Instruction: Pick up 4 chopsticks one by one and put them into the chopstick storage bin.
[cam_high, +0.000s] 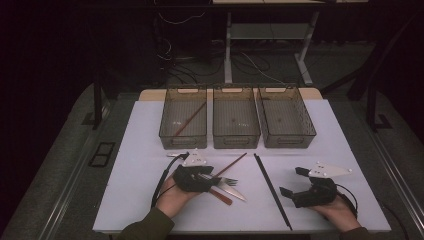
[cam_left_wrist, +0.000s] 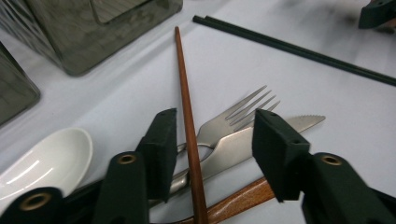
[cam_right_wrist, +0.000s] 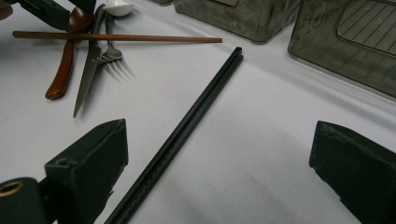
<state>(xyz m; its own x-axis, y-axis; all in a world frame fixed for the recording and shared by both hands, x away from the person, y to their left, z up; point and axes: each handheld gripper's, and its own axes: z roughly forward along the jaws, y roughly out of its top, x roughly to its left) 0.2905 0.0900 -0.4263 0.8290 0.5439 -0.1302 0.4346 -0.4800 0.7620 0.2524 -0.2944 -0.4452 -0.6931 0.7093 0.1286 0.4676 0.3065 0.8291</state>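
The left gripper (cam_left_wrist: 212, 140), half open, straddles the brown chopstick (cam_left_wrist: 187, 102), whose long axis runs straight ahead between its jaws atop the fork (cam_left_wrist: 233, 119) and knife (cam_left_wrist: 261, 135); the right gripper (cam_right_wrist: 219, 172) rests wide open, well apart.

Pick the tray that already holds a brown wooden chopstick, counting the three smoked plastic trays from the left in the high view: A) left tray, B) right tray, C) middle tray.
A: the brown wooden chopstick lies slantwise in the left tray; the other two trays hold no chopstick.

Dark room; grey floor (cam_high: 60, 150), desk legs (cam_high: 228, 45), cables (cam_high: 250, 62).
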